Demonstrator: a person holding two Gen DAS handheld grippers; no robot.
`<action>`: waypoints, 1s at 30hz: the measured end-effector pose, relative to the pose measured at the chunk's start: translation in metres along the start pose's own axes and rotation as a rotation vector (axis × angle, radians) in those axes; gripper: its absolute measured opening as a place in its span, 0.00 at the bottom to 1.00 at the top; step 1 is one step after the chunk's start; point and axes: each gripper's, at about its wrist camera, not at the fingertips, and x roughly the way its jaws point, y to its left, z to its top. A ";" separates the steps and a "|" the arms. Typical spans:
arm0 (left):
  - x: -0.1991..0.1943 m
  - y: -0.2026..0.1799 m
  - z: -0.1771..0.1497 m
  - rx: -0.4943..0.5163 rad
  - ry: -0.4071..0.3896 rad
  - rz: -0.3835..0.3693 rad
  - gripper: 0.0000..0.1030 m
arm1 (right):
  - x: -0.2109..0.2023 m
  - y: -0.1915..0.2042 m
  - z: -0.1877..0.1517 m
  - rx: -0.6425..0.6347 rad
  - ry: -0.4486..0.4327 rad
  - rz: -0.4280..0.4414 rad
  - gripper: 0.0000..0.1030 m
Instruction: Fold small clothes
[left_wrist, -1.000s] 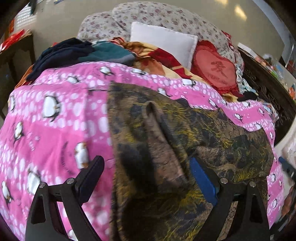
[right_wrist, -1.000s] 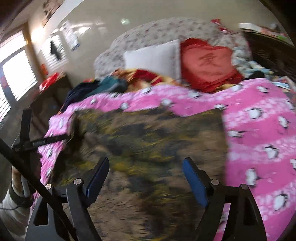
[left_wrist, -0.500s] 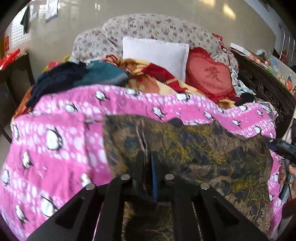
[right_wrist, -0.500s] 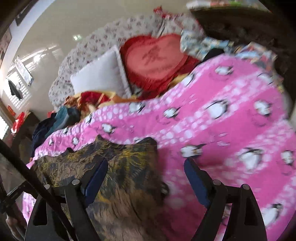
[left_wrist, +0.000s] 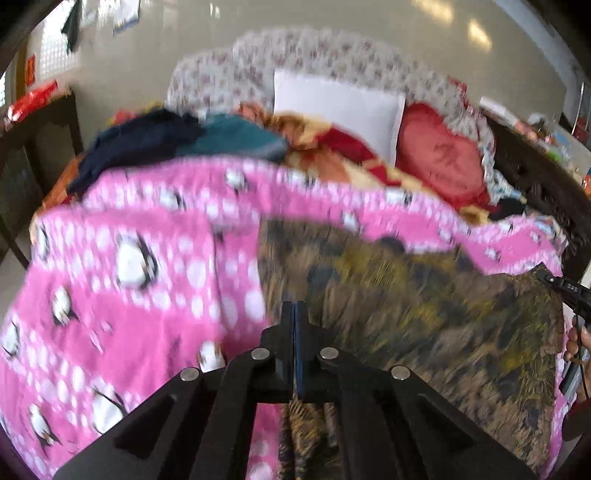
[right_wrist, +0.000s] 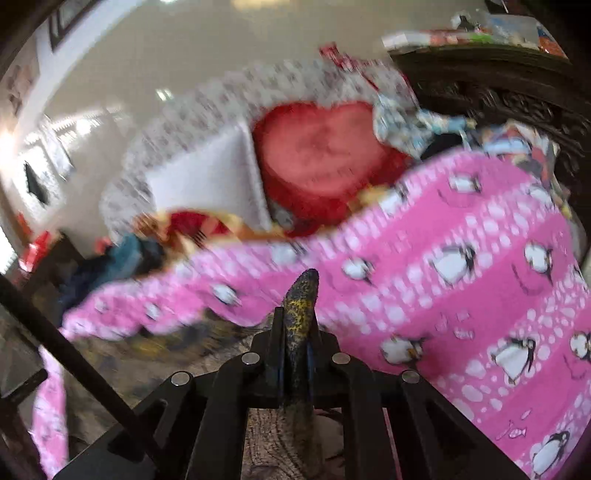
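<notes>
Both hand-held grippers (left_wrist: 294, 314) (right_wrist: 295, 321) clamped.

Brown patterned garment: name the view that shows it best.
Left wrist view. The brown patterned garment spreads across the pink penguin blanket there, blurred but nearly whole. The right wrist view shows only a bunched fold between the closing right gripper's pads.

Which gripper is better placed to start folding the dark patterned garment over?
Right, probably. The right gripper is closing with a bunched corner of the patterned garment clearly between its pads. The left gripper is shut at the near edge, its hold less evident.
</notes>
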 end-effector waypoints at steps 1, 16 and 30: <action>0.004 0.003 -0.003 -0.006 0.019 -0.020 0.00 | 0.004 -0.003 -0.002 0.006 0.026 -0.015 0.19; 0.029 -0.035 0.009 0.115 0.040 -0.021 0.43 | -0.060 0.073 -0.024 -0.215 -0.028 0.192 0.69; -0.026 -0.022 0.039 0.110 -0.112 -0.046 0.02 | -0.048 0.061 -0.036 -0.167 0.018 0.219 0.69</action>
